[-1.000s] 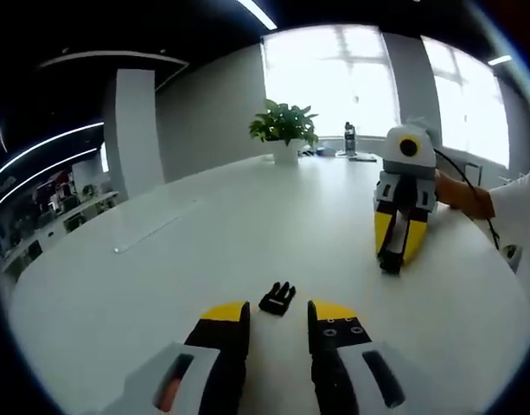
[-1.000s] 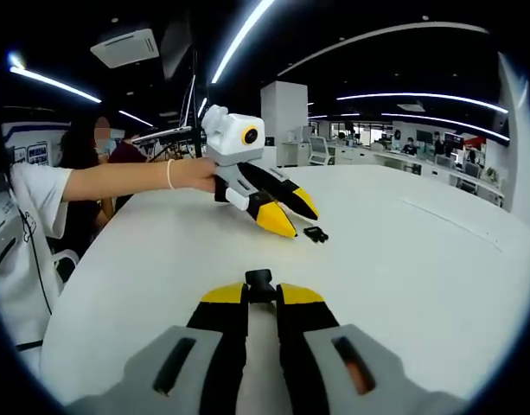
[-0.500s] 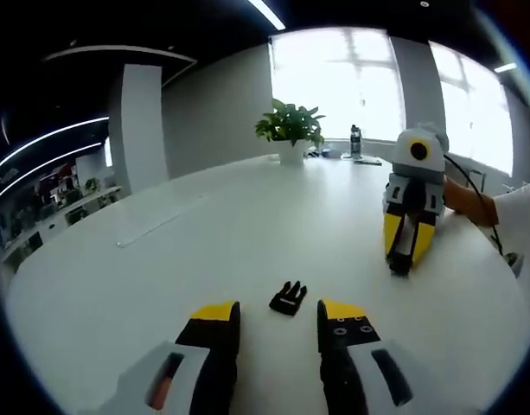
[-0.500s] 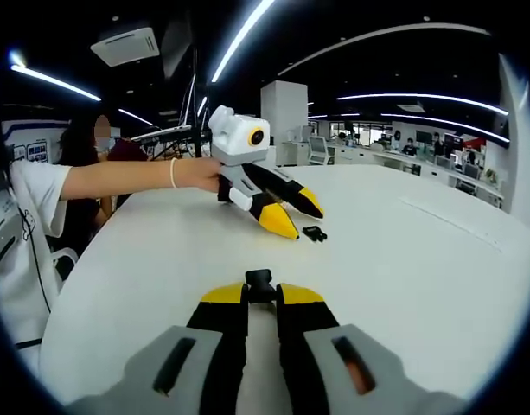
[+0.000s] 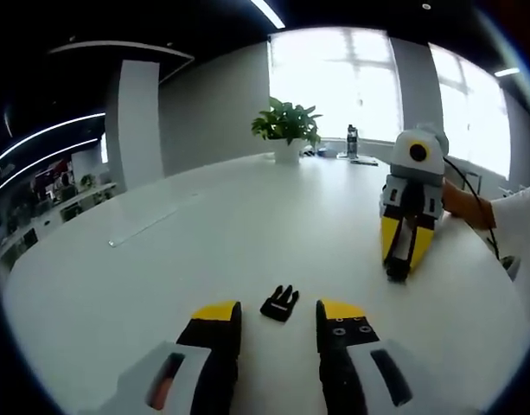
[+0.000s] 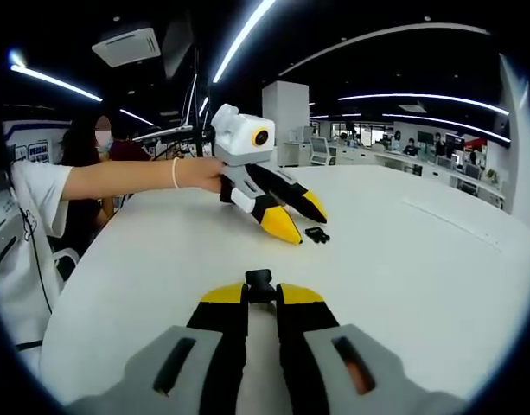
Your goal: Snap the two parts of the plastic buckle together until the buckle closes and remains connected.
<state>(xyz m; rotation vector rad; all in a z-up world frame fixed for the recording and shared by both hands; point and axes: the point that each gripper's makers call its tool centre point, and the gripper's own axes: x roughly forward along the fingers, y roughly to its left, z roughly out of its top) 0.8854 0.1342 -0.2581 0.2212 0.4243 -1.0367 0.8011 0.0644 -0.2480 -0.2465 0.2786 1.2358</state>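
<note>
A small black pronged buckle part (image 5: 279, 303) lies on the white table (image 5: 204, 233), just ahead of my left gripper (image 5: 277, 316) and level with the gap between its yellow tips. That gripper is open and holds nothing. In the right gripper view the same part (image 6: 316, 234) lies just beyond the left gripper (image 6: 304, 223), whose tips point down at the table. My right gripper (image 6: 261, 296) is shut on the other black buckle part (image 6: 258, 279), which sticks out past its tips. It also appears at the right of the left gripper view as the right gripper (image 5: 396, 266), tips down near the table.
A potted plant (image 5: 284, 130) and a bottle (image 5: 352, 138) stand at the table's far side by the windows. A person's arm (image 6: 118, 181) reaches in from the left, holding the left gripper. Office desks lie beyond the table's edge.
The left gripper has shifted slightly toward the pronged part on the table, still open. The right gripper has kept still, shut on its part.
</note>
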